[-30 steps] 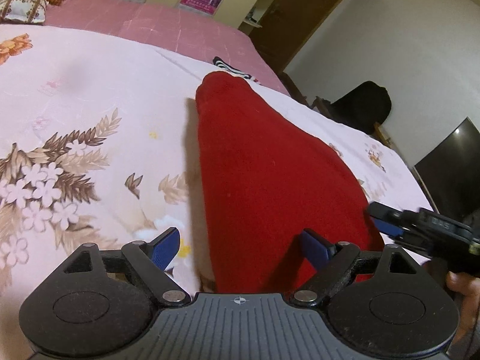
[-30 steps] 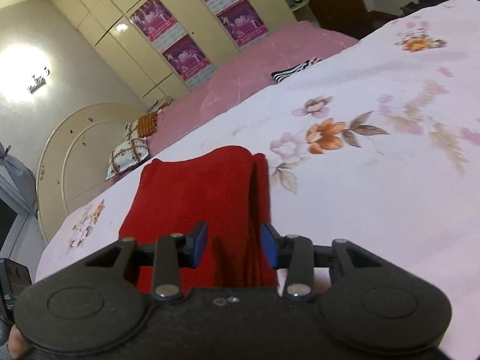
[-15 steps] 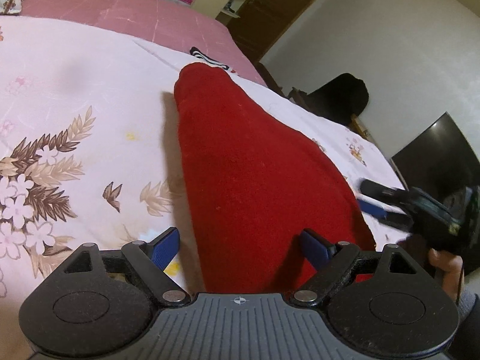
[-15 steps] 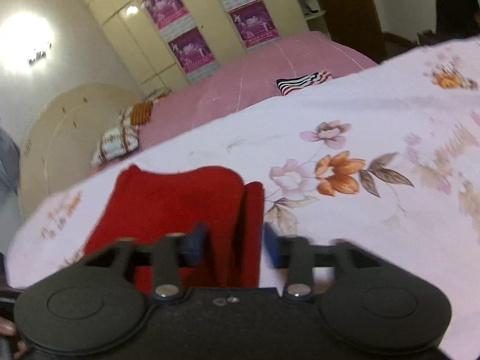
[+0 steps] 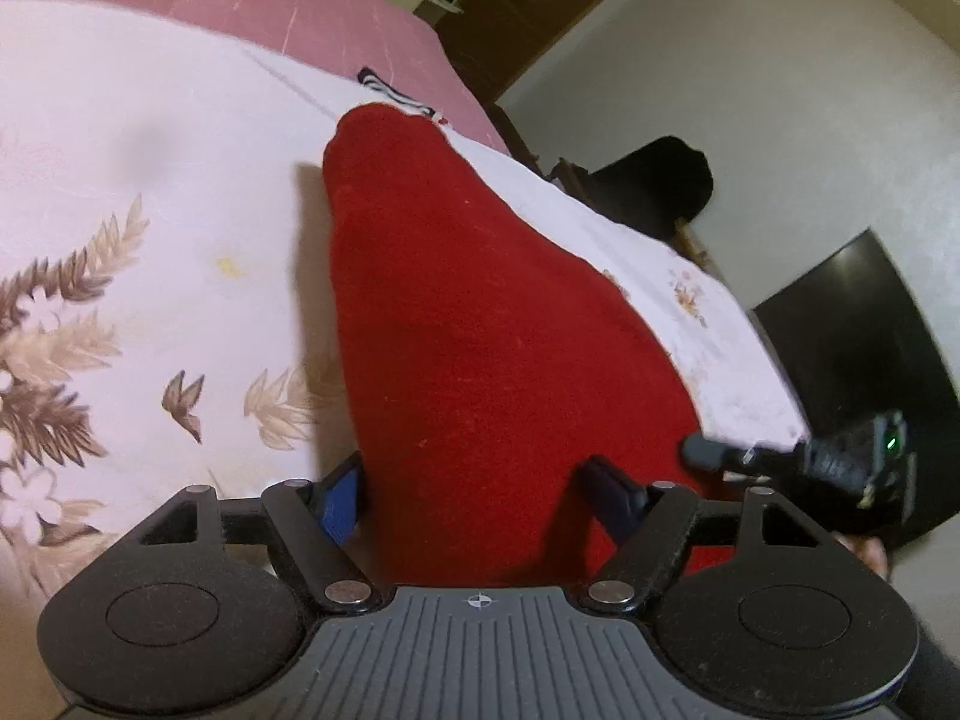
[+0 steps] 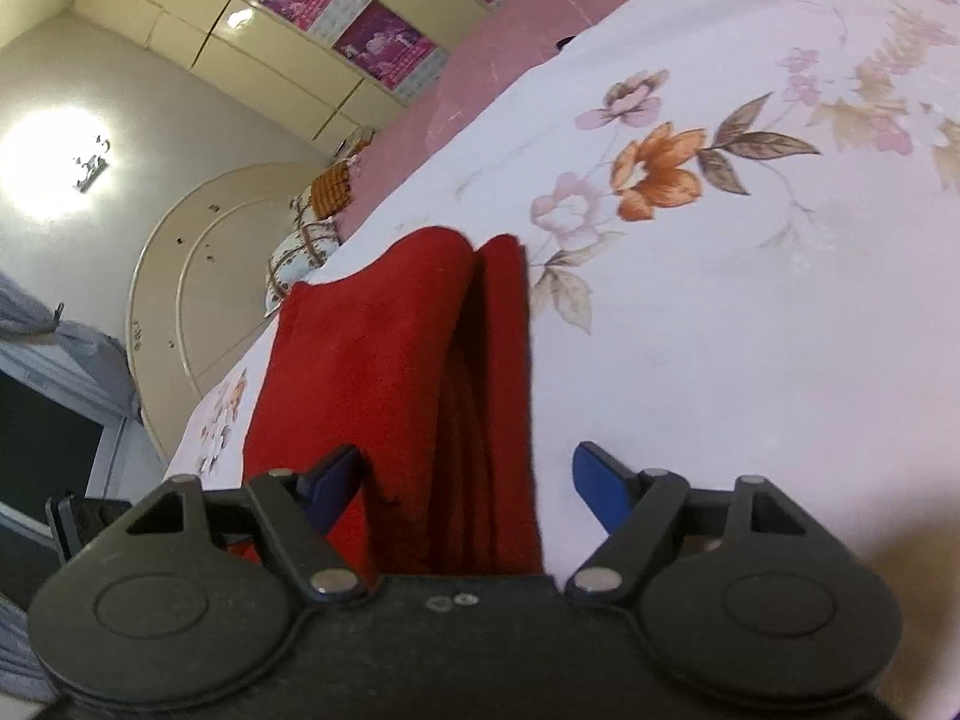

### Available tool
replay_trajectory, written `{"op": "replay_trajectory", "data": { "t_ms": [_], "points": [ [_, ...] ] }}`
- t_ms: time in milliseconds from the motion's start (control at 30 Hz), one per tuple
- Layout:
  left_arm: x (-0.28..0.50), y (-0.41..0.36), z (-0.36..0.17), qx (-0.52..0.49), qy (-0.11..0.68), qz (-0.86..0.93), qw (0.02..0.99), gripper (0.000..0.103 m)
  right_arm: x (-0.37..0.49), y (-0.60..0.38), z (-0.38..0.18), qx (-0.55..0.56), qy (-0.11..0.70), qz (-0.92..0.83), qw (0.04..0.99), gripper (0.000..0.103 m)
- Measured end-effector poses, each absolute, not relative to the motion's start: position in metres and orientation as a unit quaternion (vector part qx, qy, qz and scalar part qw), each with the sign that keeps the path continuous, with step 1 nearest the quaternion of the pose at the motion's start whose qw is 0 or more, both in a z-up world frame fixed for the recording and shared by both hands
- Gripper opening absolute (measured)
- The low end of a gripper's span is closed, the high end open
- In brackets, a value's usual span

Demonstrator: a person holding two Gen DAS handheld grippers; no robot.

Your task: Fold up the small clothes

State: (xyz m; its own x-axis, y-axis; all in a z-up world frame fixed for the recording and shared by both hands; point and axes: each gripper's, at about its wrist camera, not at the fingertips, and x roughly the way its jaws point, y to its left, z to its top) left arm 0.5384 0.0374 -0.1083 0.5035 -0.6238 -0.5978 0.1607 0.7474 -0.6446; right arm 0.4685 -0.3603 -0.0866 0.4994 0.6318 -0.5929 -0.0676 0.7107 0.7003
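Left gripper (image 5: 474,483): jaws spread wide, two blue-padded fingers (image 5: 342,495) straddling the near end of the red garment (image 5: 480,312); neither pad is pressed closed on the cloth. Right gripper (image 6: 468,483): jaws likewise wide, one finger over the red garment (image 6: 360,372), the other over bare sheet, nothing clamped between them. Count of red garments: one, lying on the floral bedsheet (image 5: 150,210), tapering away from the left wrist camera to a rounded far end. From the right wrist view it shows two thicknesses side by side, a broad folded panel and a narrower strip along its right edge, with a dark crease between them. The right gripper's tip also appears at the right edge of the left wrist view (image 5: 708,453), just beside the garment's near corner. Beyond the garment: one small black-and-white striped item (image 5: 390,93) on the bed near the pink bedspread (image 5: 288,6). Two purple posters (image 6: 384,51) on the cream wardrobe doors, two pillows (image 6: 303,246) by the curved headboard (image 6: 180,276), one wall lamp (image 6: 90,165) lit.
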Motion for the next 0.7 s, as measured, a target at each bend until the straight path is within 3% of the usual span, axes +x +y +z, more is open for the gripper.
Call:
{"op": "replay_trajectory", "data": {
  "t_ms": [333,400,533,700],
  "points": [
    [0.553,0.047,-0.122,-0.308,0.447,-0.274,0.794,0.076,0.481,-0.338,-0.083,0.264,0.474,0.264,0.798,0.071],
    [0.555,0.044,-0.122,-0.307,0.447,-0.272,0.795,0.076,0.483,-0.334,-0.084,0.261,0.47,0.266,0.8,0.066],
    [0.552,0.02,-0.109,-0.243,0.441,-0.241,0.83,0.062,0.482,-0.327,-0.085,0.251,0.461,0.259,0.811,0.051],
    [0.545,0.012,-0.1,-0.231,0.422,-0.232,0.845,0.05,0.473,-0.31,-0.071,0.202,0.454,0.24,0.834,0.04]
  ]
}}
